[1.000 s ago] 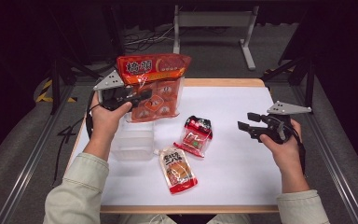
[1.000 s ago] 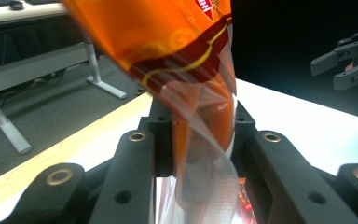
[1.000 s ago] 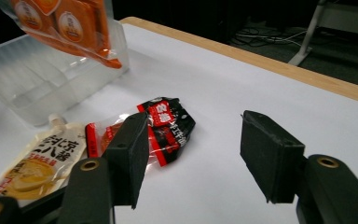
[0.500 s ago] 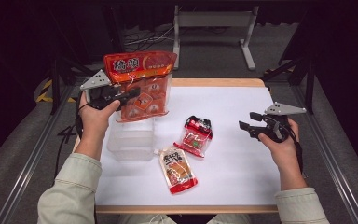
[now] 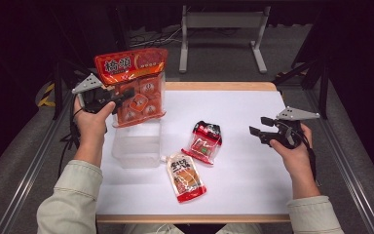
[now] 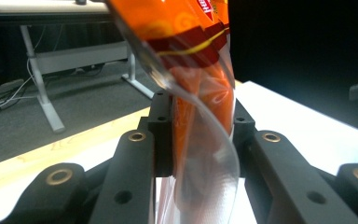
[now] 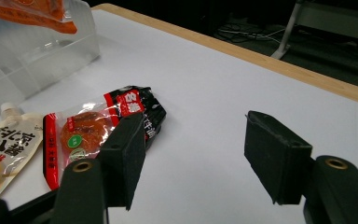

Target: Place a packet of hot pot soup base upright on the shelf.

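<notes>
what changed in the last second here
The left gripper, shut on the big orange bag, carried it leftward to hang above the clear tub. The right gripper stayed over the table with nothing between its jaws, which have just been opening a little. The black-red packet and the spout pouch lie where they were.

Orange snack bag [image 5: 135,87]: glossy, crinkled clear plastic film, catching light. Box [image 5: 135,144]: frosted translucent plastic. Bench [image 5: 243,122]: matt white top showing a wooden edge. Left gripper [image 5: 121,99] fingers [image 6: 163,126]: matt black plastic.
</notes>
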Demonstrator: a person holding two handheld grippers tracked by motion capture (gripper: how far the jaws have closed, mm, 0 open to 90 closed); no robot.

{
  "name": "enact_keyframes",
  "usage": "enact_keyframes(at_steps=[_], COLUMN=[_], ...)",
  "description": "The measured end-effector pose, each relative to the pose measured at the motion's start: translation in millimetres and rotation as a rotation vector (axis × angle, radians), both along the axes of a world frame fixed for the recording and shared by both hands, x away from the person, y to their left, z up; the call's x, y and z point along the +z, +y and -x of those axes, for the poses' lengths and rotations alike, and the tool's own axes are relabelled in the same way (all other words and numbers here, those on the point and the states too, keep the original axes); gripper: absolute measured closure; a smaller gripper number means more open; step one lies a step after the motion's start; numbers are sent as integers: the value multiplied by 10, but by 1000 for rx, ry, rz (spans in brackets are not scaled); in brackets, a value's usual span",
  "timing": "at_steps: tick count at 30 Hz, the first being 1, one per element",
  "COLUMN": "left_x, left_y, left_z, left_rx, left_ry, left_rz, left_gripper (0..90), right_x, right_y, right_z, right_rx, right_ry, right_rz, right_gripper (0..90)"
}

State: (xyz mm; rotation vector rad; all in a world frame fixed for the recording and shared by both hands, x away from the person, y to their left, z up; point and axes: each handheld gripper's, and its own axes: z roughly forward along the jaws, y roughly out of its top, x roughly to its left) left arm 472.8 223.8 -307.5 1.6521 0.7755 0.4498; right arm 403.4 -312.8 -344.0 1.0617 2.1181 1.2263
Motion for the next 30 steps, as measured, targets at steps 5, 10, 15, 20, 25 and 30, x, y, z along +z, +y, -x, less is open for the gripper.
enact_keyframes(at_steps=[5,10,15,20,25,30], left_x=[-14,-29,-42,-67,-119,-160], left_y=[-38,-116,-177,-157,-144,-156], left_z=[-34,-73,-95,-113,-128,-135], left_rx=[15,7,12,58,51,70], left_ry=[10,19,12,13,29,35], left_rz=[16,39,40,7,36,41], left_gripper=[707,707,707,707,706,707], right_x=[-6,-5,-10,-14,-21,-25], right_y=[16,7,4,2,12,60], right_z=[-1,2,9,15,10,12], right_rx=[3,4,12,11,23,42], right_ry=[2,0,3,2,7,8], right_rz=[3,2,-3,-3,-12,-10], right_gripper=[392,392,390,389,383,382])
